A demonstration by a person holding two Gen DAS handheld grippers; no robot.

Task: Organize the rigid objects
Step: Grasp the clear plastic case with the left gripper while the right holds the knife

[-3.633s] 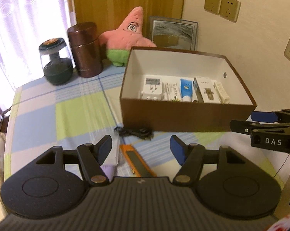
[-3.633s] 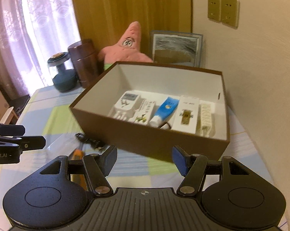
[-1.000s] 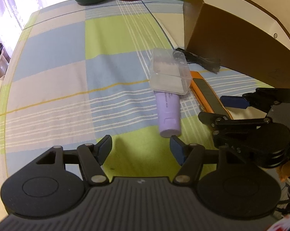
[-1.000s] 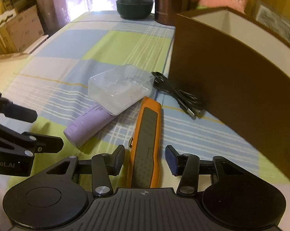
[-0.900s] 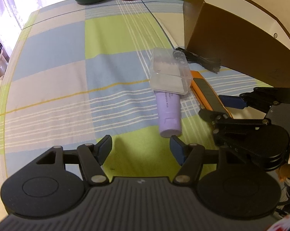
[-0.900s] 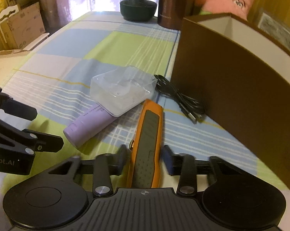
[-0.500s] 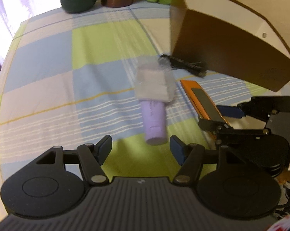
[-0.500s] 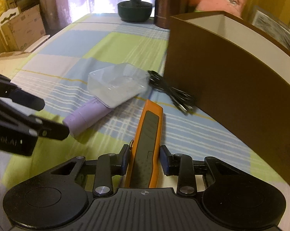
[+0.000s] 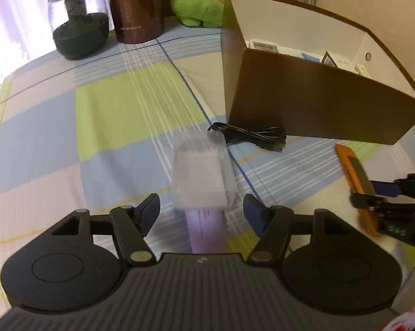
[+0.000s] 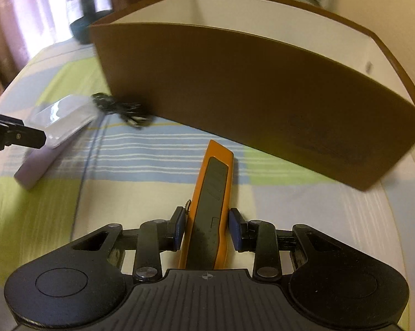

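An orange utility knife [image 10: 211,190] sits between the pads of my right gripper [image 10: 207,229], which is shut on its handle. The knife's tip points at the front wall of the brown cardboard box [image 10: 249,82]. In the left wrist view the knife [image 9: 353,169] and right gripper [image 9: 384,195] are at the far right. My left gripper [image 9: 201,215] is open over a clear plastic case [image 9: 199,182]. The case lies on a lilac tube [image 9: 204,229], whose end shows between the left fingers without touching them.
A coiled black cable [image 9: 249,136] lies by the box's [image 9: 318,104] front corner. Several small packages are inside the box. A dark glass jar [image 9: 79,24], a brown canister [image 9: 137,8] and a pink and green plush toy [image 9: 199,2] stand at the back of the checked tablecloth [image 9: 111,110].
My right jaws closed on the orange knife and carried it right, away from the tube and case. My left gripper moved forward until the tube's end lay between its open fingers.
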